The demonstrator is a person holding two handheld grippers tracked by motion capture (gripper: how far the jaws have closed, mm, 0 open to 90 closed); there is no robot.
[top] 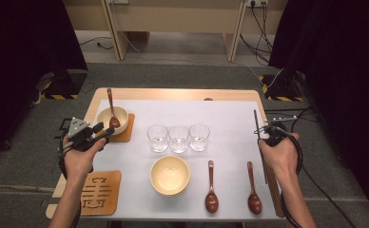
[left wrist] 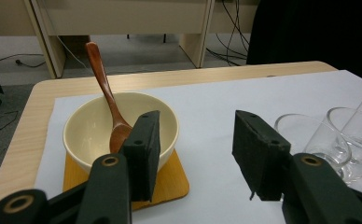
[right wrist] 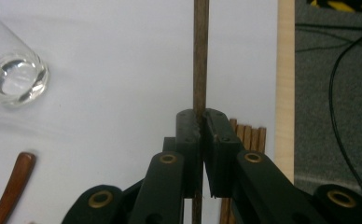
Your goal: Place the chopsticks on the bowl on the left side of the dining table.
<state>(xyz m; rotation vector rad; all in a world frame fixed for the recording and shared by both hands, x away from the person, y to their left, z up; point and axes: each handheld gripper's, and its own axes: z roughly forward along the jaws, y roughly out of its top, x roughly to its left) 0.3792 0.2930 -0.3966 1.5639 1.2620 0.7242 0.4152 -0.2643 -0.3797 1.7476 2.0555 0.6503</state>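
The right gripper (right wrist: 201,122) has its jaws clamped on a single dark chopstick (right wrist: 200,51), lifted clear of the bundle of chopsticks (right wrist: 248,135) lying at the desk's (top: 173,93) right edge. To do this step well, I judge the grip should stay firm near the stick's middle so it does not swing, and the stick should travel level toward the place setting, clear of the glasses. The left gripper (left wrist: 195,154) hovers with jaws wide and empty just beside the far bowl (left wrist: 93,123), which sits on a coaster (left wrist: 172,179) with a spoon (left wrist: 105,95) leaning in it. Counted: two bowls, the near bowl (top: 170,175) on bare paper; three glasses (top: 178,137) in a row; three spoons, two spoons (top: 211,187) lying near the front; two coasters, one empty coaster (top: 100,192) at front left.
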